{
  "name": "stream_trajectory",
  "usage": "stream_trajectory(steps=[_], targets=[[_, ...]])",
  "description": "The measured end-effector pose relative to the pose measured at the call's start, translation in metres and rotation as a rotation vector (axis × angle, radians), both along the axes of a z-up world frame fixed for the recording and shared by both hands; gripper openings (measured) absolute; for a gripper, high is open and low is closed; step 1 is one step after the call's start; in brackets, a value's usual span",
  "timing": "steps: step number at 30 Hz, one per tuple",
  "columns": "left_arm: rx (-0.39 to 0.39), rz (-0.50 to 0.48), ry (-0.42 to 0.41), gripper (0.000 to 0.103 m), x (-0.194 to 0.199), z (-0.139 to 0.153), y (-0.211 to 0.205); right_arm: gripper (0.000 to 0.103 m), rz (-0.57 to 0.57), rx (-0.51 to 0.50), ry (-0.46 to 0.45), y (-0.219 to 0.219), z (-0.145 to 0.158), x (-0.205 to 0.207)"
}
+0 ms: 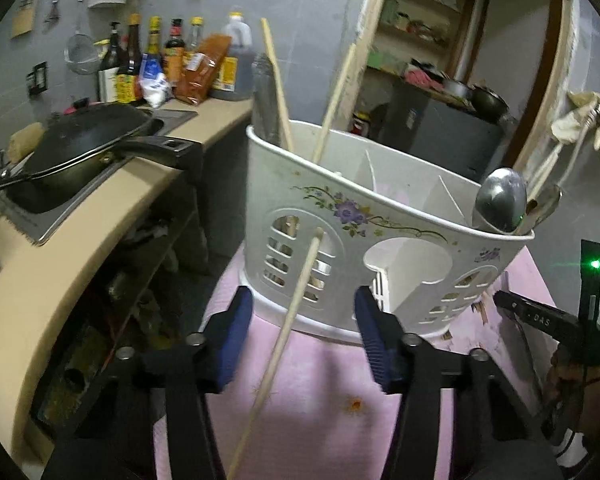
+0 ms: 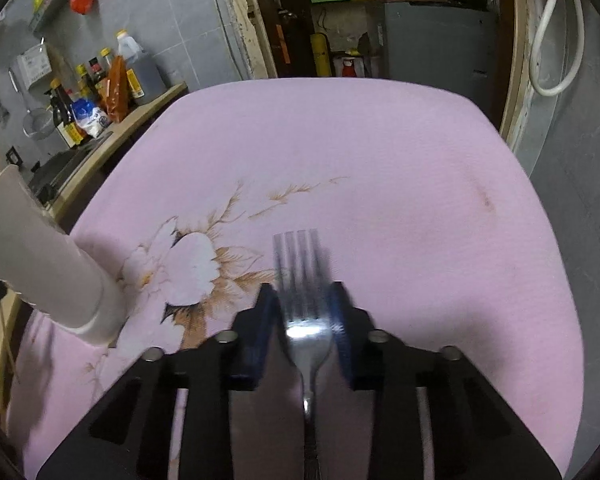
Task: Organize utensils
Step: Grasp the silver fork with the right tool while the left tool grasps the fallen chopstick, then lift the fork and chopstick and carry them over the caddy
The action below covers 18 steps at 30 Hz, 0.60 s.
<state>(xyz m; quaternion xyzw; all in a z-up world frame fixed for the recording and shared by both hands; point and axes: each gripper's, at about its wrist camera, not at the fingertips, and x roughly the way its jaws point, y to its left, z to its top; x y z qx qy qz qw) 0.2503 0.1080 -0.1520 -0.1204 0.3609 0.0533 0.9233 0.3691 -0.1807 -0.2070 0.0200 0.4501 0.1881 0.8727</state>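
A white flower-printed utensil holder [image 1: 380, 216] stands on the pink cloth; its side also shows at the left edge of the right wrist view [image 2: 48, 264]. It holds two chopsticks [image 1: 336, 96] at its left end and a metal spoon [image 1: 500, 204] at its right end. A loose wooden chopstick [image 1: 296, 308] slants up toward the holder's front wall. It lies between the fingers of my left gripper [image 1: 304, 296], which stand wide apart and clear of it. A metal fork [image 2: 302, 280] lies tines-forward on the cloth, and my right gripper [image 2: 302, 300] has its blue pads against the sides of the fork's head.
The pink flowered cloth [image 2: 400, 152] covers the table. To the left runs a beige counter with a black wok [image 1: 84, 148] on a stove and several sauce bottles [image 1: 168, 60]. A hand [image 1: 568, 368] holding the other device shows at the right of the left wrist view.
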Motion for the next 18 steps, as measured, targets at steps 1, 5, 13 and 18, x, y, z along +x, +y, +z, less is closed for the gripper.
stream_trajectory(steps=[1, 5, 13, 18], targets=[[0.001, -0.017, 0.011, 0.034, 0.002, 0.000, 0.000, 0.024, 0.004, 0.000, 0.001, 0.003, 0.000, 0.000], [0.023, -0.057, 0.071, 0.008, 0.012, -0.005, -0.004, 0.024, 0.033, 0.008, 0.012, 0.015, 0.002, -0.014], [-0.017, -0.083, 0.108, 0.002, 0.010, -0.006, -0.004, 0.023, 0.095, 0.024, 0.045, 0.042, 0.005, -0.052], [-0.040, -0.106, 0.126, 0.002, 0.007, -0.003, 0.001, 0.026, 0.105, -0.021, 0.041, 0.053, 0.005, -0.054]])
